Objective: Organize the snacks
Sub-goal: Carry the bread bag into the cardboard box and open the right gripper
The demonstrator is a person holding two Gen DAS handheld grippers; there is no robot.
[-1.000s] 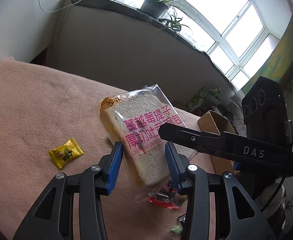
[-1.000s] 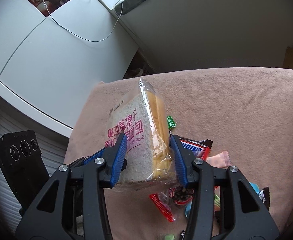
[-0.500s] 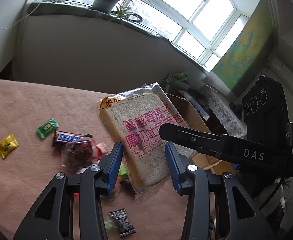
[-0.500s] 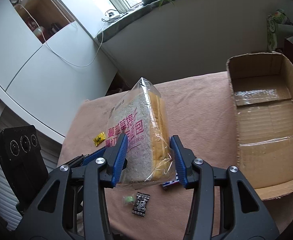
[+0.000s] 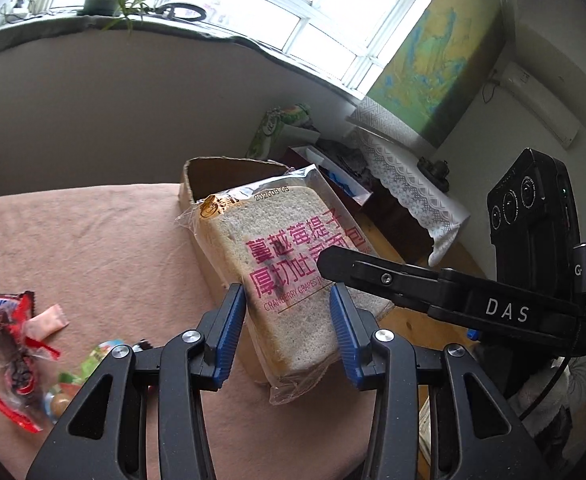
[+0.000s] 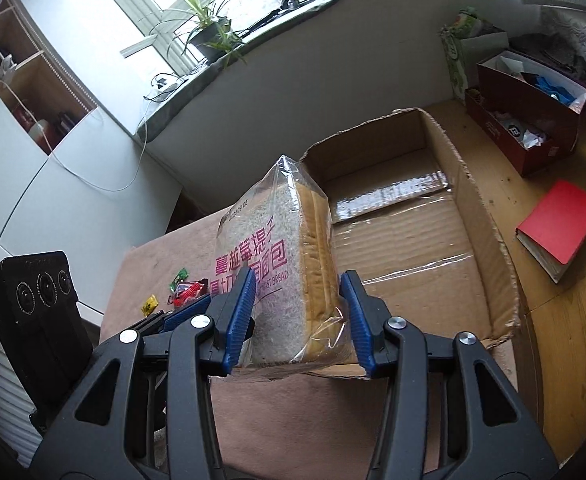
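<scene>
A clear bag of sliced cranberry toast bread [image 5: 289, 264] with pink lettering is held in the air between both grippers. My left gripper [image 5: 287, 300] is shut on its lower part. My right gripper [image 6: 297, 288] is shut on the same bag [image 6: 281, 256] from the other side. An open empty cardboard box [image 6: 405, 216] lies just beyond the bread, past the edge of the pink blanket [image 6: 277, 420]. In the left wrist view only the box's far corner [image 5: 221, 172] shows behind the bread.
Loose snacks lie on the blanket at left: a Snickers bar [image 5: 1, 304], a pink candy [image 5: 47, 322], a red-wrapped packet [image 5: 13, 376]. On the wooden floor are a red book [image 6: 557, 228], a dark red box of clutter [image 6: 529, 120] and a green bag [image 6: 459, 52].
Both grippers have carried the bread to the right, away from the snack pile and up to the cardboard box. Their hold on the bag is unchanged.
</scene>
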